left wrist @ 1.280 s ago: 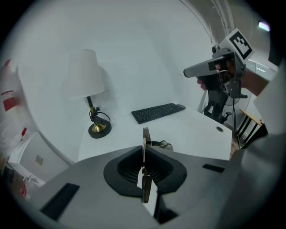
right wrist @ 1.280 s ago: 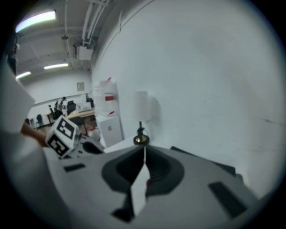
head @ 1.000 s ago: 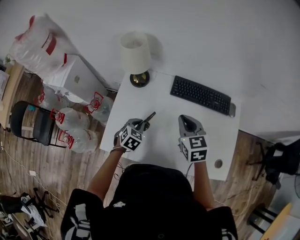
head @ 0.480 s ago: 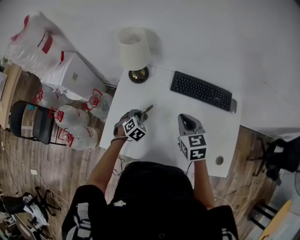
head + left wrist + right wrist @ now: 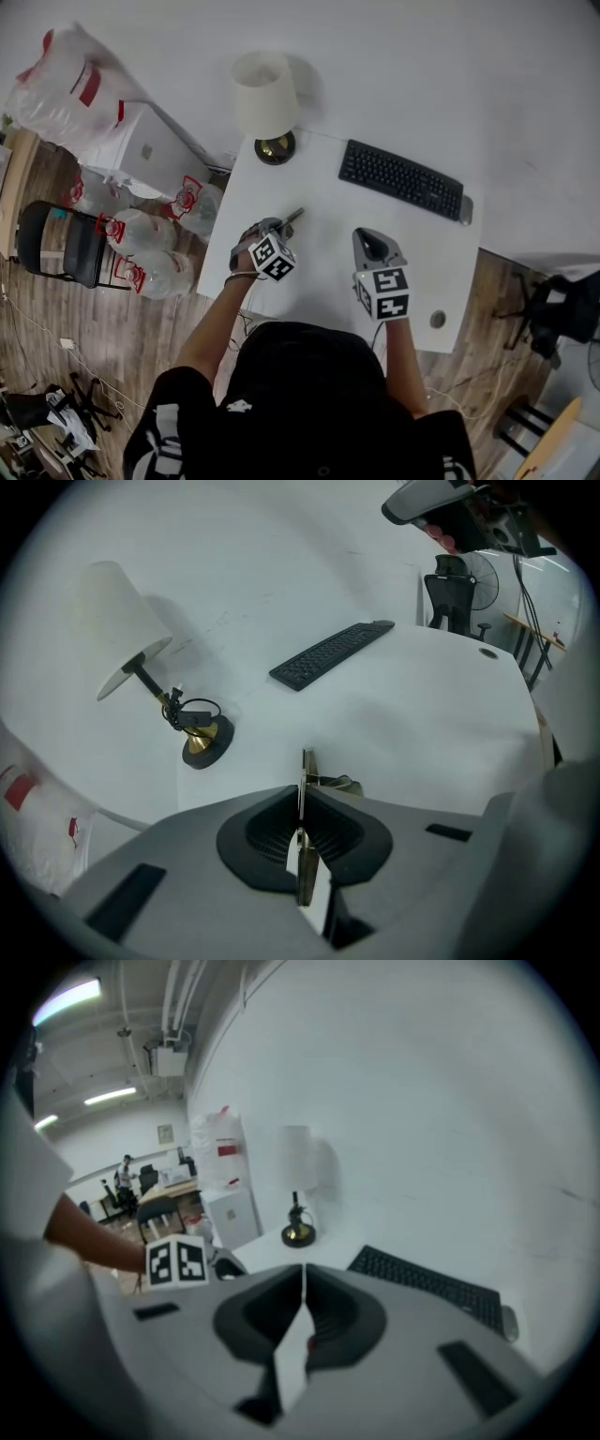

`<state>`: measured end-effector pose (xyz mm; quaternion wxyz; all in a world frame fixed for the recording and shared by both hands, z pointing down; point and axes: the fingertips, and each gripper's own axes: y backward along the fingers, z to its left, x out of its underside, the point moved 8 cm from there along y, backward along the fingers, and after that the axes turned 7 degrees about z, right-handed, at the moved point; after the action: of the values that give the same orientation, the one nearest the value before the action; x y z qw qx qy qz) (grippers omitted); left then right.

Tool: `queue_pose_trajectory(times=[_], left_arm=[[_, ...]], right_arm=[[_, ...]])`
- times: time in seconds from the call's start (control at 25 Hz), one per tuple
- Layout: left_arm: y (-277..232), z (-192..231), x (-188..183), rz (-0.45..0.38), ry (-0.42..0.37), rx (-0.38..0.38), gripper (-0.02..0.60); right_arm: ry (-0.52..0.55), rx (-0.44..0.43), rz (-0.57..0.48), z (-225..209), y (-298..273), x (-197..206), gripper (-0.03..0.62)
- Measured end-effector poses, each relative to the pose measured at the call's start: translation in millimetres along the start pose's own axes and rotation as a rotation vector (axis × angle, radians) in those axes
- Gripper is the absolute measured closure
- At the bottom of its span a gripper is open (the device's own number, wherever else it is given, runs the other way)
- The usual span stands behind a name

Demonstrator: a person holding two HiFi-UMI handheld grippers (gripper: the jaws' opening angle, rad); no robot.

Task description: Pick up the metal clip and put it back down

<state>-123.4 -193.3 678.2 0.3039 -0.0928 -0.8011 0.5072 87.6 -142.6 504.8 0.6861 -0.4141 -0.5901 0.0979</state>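
Observation:
The metal clip (image 5: pixel 306 772) is a thin, edge-on strip that sticks out past the dark pads, with its wire handles beside it. My left gripper (image 5: pixel 302 803) is shut on it. In the head view the clip (image 5: pixel 292 218) juts forward from the left gripper (image 5: pixel 273 229) over the left part of the white table (image 5: pixel 323 272); whether it touches the top I cannot tell. My right gripper (image 5: pixel 372 242) hovers over the table's middle to the right of the clip. In its own view the right gripper (image 5: pixel 304 1283) is shut with nothing between its pads.
A lamp with a white shade (image 5: pixel 264 95) stands at the table's back left corner, and a black keyboard (image 5: pixel 401 179) lies at the back right. A cable hole (image 5: pixel 437 320) sits near the front right edge. Plastic bags (image 5: pixel 150 253), a white cabinet (image 5: pixel 141 150) and a black chair (image 5: pixel 61 246) stand on the floor to the left.
My left gripper has sunk toward the table and rolled a little, with the clip still in its jaws. The right gripper has stayed where it was.

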Motion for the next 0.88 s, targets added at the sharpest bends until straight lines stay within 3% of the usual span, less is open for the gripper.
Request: queue_pose_trajectory(times=[0.4,0.88], left_arm=[[-5.9,-6.1,3.6,0.003,-0.014,-0.018,0.545],[-8.7,-10.4,4.0,0.021,0.048,0.027,0.514]], right_arm=[[0.000,-0.002,0.015,0.5,-2.9,4.7,0.559],[0.016,0.003,0.020,4.1,-0.5,7.6,0.559]])
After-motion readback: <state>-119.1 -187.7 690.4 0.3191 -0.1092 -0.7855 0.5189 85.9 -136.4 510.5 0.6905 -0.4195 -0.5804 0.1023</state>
